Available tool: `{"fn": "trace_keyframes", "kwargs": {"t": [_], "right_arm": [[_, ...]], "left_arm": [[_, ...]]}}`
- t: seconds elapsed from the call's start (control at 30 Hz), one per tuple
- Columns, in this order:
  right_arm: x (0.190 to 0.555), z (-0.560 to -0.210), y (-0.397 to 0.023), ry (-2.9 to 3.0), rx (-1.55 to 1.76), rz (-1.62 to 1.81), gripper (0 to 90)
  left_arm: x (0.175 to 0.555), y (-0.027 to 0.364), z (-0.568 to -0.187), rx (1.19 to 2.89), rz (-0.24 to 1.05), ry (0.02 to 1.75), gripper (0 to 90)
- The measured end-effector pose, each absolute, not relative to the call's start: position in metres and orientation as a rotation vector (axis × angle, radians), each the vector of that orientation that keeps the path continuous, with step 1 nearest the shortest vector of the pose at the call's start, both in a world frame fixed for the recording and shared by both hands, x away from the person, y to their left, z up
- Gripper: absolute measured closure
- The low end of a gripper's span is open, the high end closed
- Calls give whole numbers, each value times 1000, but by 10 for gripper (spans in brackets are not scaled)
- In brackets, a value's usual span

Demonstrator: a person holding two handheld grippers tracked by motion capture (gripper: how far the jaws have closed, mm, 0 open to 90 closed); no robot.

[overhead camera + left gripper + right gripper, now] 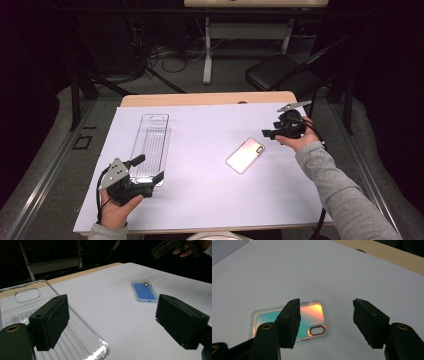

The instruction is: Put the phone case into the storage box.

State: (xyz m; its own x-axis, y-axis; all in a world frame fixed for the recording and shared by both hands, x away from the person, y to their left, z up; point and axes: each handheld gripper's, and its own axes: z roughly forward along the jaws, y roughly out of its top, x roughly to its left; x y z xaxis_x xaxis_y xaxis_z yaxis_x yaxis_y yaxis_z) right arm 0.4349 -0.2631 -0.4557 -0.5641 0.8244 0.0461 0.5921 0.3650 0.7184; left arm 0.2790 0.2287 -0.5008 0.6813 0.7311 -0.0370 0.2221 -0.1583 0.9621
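The phone case (245, 155), shimmering pink and teal, lies flat on the white sheet (210, 190), camera cut-out turned toward the far right, and nothing is touching it. In the right gripper view it glows orange and turquoise (289, 321) beneath the jaws; in the left gripper view it reads blue (144, 291), off on its own.

Just beyond the phone case, up and to its right, the right gripper (270, 133) hangs in the air in the person's hand. Its jaws stand apart with nothing between them, and its own view shows only bare sheet in the gap (325, 322), the phone case peeking out behind one jaw.

Well to the left of the phone case lies the clear plastic tray (150, 145), long and ribbed, stretched away from the near edge. The left gripper (150, 172) sits at the tray's near end, farther from the phone case than the right one. Its jaws are spread wide, one over the tray's corner (82, 340), the other over open sheet, gripping nothing (110, 322).

Past the phone case, at the far edge, a strip of the wooden table (210, 98) shows beyond the sheet.
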Motion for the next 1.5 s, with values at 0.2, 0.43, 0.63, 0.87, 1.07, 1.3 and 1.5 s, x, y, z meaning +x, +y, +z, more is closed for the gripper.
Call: {"fn": "trace_keyframes", "kwargs": {"t": [0.2,0.43,0.63,0.87,1.07,1.3,1.5], "right_arm": [[445,-453,-259,2369,1224,938,405],[455,-450,-256,2416,1185,842,440],[465,-449,-251,2475,1234,777,464],[476,-450,-242,2539,1204,647,463],[485,-451,-236,2590,1188,546,464],[492,-458,-234,2615,1211,532,503],[500,-468,-235,2656,1246,460,558]], "left_arm": [[279,229,-501,1713,534,777,117],[279,230,-501,1710,530,778,118],[279,230,-501,1708,528,780,119],[279,230,-502,1708,524,778,121],[279,230,-502,1710,525,779,125],[279,230,-502,1713,524,777,127],[279,230,-502,1714,525,780,130]]}}
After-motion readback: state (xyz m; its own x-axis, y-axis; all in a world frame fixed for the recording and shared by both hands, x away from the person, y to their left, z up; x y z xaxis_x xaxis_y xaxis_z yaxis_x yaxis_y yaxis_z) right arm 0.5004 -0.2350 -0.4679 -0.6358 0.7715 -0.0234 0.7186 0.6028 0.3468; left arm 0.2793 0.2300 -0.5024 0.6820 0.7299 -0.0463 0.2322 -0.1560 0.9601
